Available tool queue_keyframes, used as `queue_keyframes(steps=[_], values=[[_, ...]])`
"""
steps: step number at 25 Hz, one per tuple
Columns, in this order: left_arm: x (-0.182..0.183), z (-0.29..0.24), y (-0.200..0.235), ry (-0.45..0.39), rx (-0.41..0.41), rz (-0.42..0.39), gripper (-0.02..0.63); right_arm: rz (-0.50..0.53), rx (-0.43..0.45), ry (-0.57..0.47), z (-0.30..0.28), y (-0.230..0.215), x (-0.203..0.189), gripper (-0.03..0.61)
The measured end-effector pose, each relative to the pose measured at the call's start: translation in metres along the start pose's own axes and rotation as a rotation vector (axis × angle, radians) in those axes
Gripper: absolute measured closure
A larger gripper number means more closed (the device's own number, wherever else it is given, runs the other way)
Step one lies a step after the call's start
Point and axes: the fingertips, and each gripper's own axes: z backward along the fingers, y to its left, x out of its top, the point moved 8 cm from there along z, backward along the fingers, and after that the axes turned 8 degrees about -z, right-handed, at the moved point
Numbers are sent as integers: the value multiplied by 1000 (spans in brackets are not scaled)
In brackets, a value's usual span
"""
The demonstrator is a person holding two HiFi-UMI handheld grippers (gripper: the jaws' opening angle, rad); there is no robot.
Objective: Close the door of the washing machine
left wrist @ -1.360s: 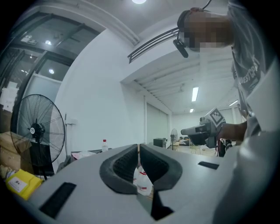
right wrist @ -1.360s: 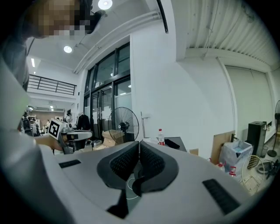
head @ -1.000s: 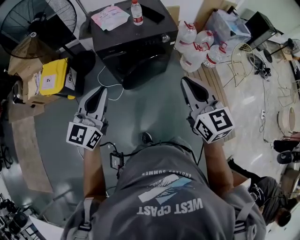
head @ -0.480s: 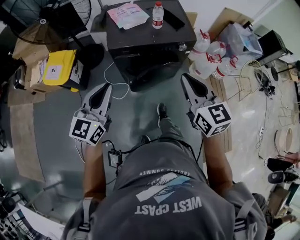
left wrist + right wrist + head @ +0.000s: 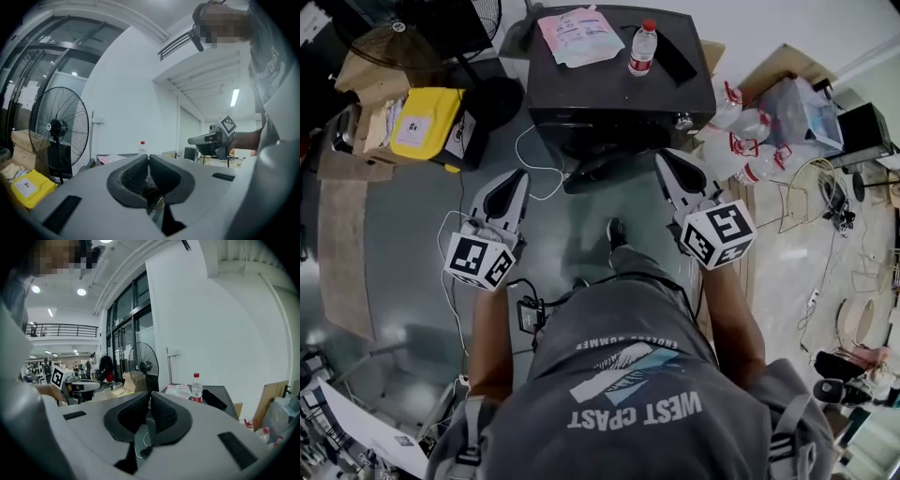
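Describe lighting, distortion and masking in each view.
Head view: dim, wide-angle bend at the edges, soft sheen on the glossy grey floor. Left gripper view: dark round vignette, mosaic patch top right, the dark window frames bowed. Right gripper view: same vignette, mosaic patch top left, bright ceiling lamps, the clear red-capped bottle sharp.

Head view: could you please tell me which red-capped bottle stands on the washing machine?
The small slim bottle, upright on top of the washing machine beside the pink packet; the bulkier jugs sit on the floor beside the machine.
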Motion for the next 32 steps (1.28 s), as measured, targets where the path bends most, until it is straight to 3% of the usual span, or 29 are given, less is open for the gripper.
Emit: queue_keyframes(steps=[12, 26, 32], values=[[-61, -63, 8, 102, 2, 70, 583, 41, 89, 184, -80, -59, -37, 505], [-171, -123, 9, 261, -56, 227, 579, 124, 196, 426, -159, -95, -126, 446], [-219, -147, 2, 328, -80, 279, 531, 190, 230, 530, -185, -109, -172, 419]])
